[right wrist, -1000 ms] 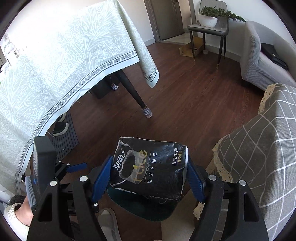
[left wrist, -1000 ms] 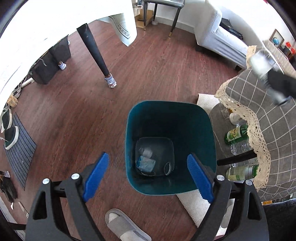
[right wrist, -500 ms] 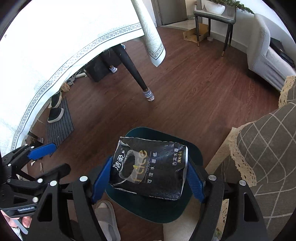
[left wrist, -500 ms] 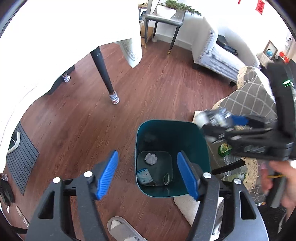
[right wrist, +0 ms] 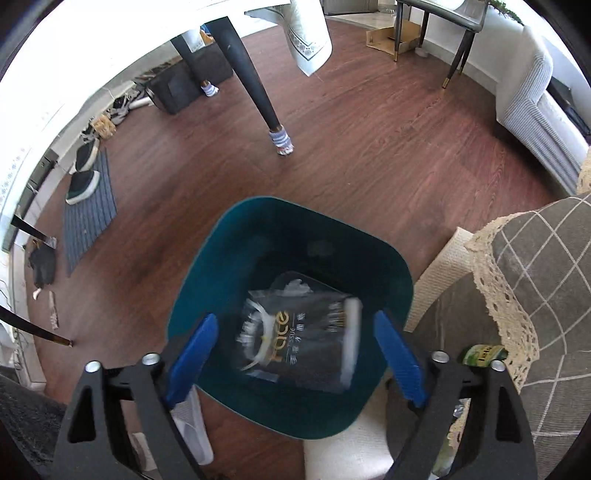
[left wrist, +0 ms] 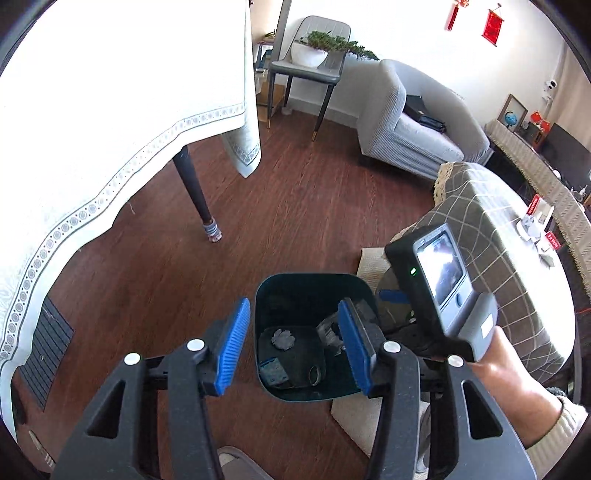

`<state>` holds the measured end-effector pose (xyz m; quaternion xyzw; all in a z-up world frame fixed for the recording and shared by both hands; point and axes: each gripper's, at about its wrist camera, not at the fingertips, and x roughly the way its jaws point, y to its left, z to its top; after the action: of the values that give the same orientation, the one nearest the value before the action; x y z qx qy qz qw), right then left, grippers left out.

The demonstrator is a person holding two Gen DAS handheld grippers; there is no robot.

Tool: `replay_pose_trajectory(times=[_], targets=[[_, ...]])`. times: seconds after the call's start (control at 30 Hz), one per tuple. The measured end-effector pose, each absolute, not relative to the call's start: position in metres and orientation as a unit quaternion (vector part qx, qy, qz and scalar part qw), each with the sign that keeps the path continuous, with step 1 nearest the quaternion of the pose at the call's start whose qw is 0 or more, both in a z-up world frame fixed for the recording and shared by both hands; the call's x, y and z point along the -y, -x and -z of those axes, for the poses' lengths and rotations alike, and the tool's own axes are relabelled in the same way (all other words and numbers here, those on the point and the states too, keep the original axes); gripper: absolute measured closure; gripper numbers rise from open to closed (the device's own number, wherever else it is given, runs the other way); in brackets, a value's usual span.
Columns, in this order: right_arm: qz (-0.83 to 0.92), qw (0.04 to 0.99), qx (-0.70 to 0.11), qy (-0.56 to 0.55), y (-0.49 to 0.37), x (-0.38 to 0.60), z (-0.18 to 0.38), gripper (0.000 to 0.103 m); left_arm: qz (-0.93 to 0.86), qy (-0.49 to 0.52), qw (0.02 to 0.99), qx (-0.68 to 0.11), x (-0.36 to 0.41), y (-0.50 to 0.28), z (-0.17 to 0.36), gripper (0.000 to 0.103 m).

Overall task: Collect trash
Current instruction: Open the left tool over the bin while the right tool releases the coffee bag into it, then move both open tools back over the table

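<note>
- Black tissue pack (right wrist: 299,341): blurred, lying inside the mouth of the teal bin (right wrist: 236,236), clear of both blue pads. Yellow lettering reads "Face"; smaller white "SUE" under it, then Chinese characters too smeared to read.
- Right gripper (right wrist: 295,354): fingers spread wide, nothing between them, pointing straight down over the bin opening.
- Left gripper (left wrist: 291,350): fingers apart, empty, angled down at the same bin (left wrist: 280,284) from higher up and to the side.
- In the left wrist view, the right hand (left wrist: 517,380) wraps the handle of the other tool; pale knit cuff at the wrist. A small lit screen and a green indicator light sit on the back of that unit.
- Bin floor, left wrist view: crumpled grey wad (left wrist: 282,338), blue-and-white wrapper (left wrist: 273,371), a small ring-shaped item (left wrist: 314,374). No print legible on these.
- Green bottle label (right wrist: 480,354) beside the bin, under the lace edge of the grey checked cloth (right wrist: 546,266); writing too small to read.
- Red hangings (left wrist: 491,22) on the far wall; characters not legible.
- Grey slipper (right wrist: 192,428) on the wood floor, touching the bin's near-left side.
</note>
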<state>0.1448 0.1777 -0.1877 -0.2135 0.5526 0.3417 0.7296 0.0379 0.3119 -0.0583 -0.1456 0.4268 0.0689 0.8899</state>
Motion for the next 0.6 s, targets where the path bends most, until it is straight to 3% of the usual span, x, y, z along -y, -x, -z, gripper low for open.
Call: replay_pose_trajectory(times=[0.43,0.5,0.6], targets=[[-0.364,0.741,-0.525,0.208,-0.14,-0.145,0.155,0.014,-0.066,0.122,0.913,-0.384,-0.292,-0.044,0.015,0.051],[-0.377,0.744,-0.51,0.209,-0.136,-0.143,0.141,0.023,-0.067,0.121,0.916,-0.376,-0.29,-0.046,0.006,0.051],[-0.394,0.748,-0.493,0.205,-0.13,-0.138,0.12,0.027,-0.063,0.128,0.921,-0.363,-0.288,-0.046,-0.004,0.051]])
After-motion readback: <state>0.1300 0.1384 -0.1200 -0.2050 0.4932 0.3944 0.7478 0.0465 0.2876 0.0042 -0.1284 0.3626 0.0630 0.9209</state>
